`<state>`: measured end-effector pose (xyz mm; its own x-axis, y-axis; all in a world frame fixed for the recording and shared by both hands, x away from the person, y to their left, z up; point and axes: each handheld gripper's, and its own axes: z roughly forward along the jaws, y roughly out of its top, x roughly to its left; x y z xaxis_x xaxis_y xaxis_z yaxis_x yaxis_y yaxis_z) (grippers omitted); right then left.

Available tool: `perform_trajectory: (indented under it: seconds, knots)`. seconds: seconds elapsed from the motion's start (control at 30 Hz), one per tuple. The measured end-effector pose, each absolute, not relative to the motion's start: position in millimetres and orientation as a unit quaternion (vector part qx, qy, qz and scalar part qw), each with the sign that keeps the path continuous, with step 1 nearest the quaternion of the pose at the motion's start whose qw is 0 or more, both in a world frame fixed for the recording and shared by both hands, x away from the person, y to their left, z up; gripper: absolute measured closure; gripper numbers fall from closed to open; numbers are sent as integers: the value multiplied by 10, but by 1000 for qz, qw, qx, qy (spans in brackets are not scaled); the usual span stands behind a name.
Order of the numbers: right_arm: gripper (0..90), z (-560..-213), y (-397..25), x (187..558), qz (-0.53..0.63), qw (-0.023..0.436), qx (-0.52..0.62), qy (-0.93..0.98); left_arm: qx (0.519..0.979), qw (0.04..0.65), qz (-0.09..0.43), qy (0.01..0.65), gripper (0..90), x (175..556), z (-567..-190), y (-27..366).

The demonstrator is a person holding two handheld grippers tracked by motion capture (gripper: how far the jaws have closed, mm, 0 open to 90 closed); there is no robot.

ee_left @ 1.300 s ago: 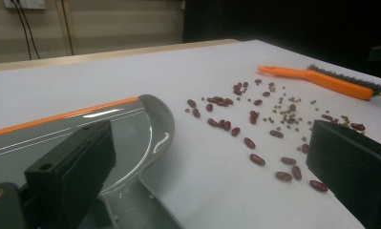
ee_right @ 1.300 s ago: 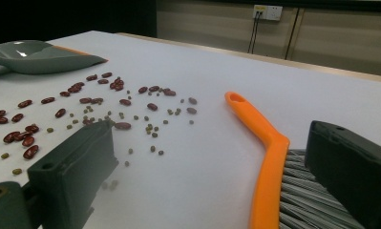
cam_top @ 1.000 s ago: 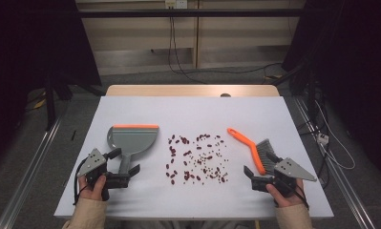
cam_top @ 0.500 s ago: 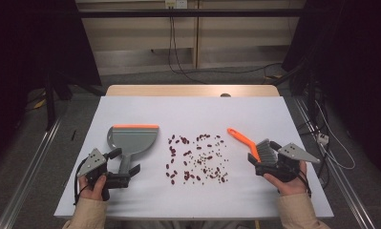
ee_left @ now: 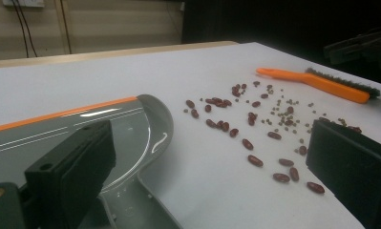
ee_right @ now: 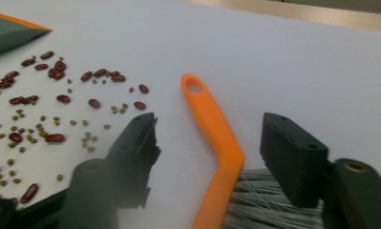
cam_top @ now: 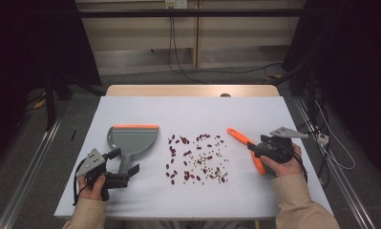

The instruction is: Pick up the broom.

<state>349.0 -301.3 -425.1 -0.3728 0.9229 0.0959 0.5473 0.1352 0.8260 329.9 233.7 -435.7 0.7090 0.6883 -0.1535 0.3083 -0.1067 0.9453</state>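
Left gripper (cam_top: pixel 126 172) low near table edge, jaws apart; right gripper (cam_top: pixel 251 149) lowered, jaws spread wide.

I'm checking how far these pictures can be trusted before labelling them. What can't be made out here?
- Brush bristles: high view, hidden under the right claw; right gripper view, cut off by the bottom edge.
- Dustpan handle: left gripper view, cut off at the bottom edge.
- Small green grains: high view, too small to identify.

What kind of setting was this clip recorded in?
Probably a lab or recording studio rather than a home: a bare white table staged with a dustpan, a brush and scattered beans, black curtains at the sides, and cables running down the back wall.
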Motion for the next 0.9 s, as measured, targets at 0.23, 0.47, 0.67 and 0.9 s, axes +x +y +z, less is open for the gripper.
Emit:
perform_trajectory:
  seconds: [0.23, 0.47, 0.67, 0.9]
  knots:
    - [547, -4277, -2960, 3741, 357, 203, 519, 750, 726, 574, 162, 342, 27, 3301, -4361, 2337]
    - [609, -4328, -2955, 3852, 319, 195, 531, 761, 725, 576, 160, 342, 26, 3307, -4364, 2346]
    - [663, -4420, -2995, 3917, 303, 152, 552, 762, 727, 575, 158, 341, 27, 3311, -4368, 2342]
    - [654, -4495, -2890, 3982, 257, 164, 543, 783, 729, 573, 159, 339, 27, 3313, -4369, 2335]
